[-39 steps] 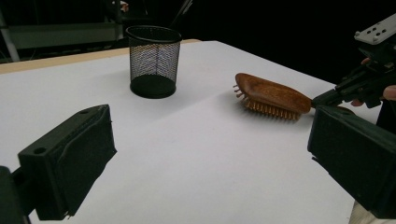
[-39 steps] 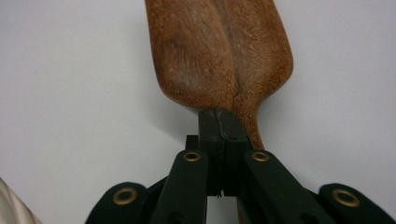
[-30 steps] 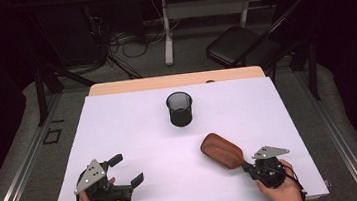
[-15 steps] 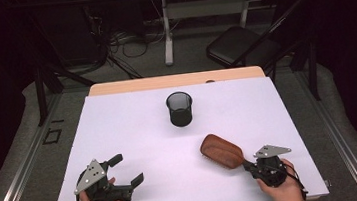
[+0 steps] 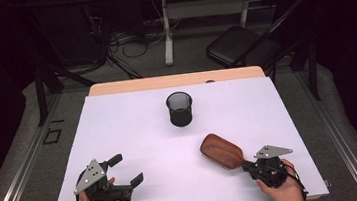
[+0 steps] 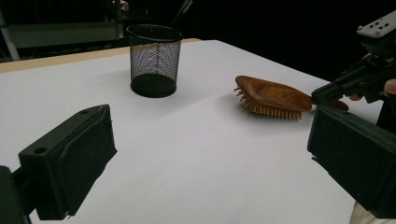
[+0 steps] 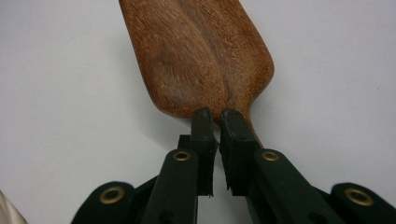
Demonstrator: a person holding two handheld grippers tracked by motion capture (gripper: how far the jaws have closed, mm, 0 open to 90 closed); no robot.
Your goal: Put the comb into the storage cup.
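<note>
The wooden brush [image 5: 221, 151] lay flat on the white table [image 5: 118, 122], with its bristles down. It was on the person's right side, near the front edge. Its thin handle pointed toward the right gripper [image 5: 246, 164].

In the right gripper view, the tips of that gripper [image 7: 217, 116] sat right where the wide part of the brush [image 7: 201, 56] narrows into the handle. The jaws were almost together, with just a thin slit between them. They had just been opening a little. The slit looked bare, and the handle seemed to run under one jaw, not between the two, so the brush did not look pinched.

The left gripper [image 5: 127, 169] rested on the table at the person's left, well apart from the brush. Its jaws stood wide, with nothing in them.

A black mesh cup [image 5: 180, 109] stood upright farther back, near the middle of the table.

This looked like the step of getting a hold on the brush. Next, the right jaws would probably need to line up around the handle and squeeze it well. Then the brush could be lifted, maybe toward the cup.
</note>
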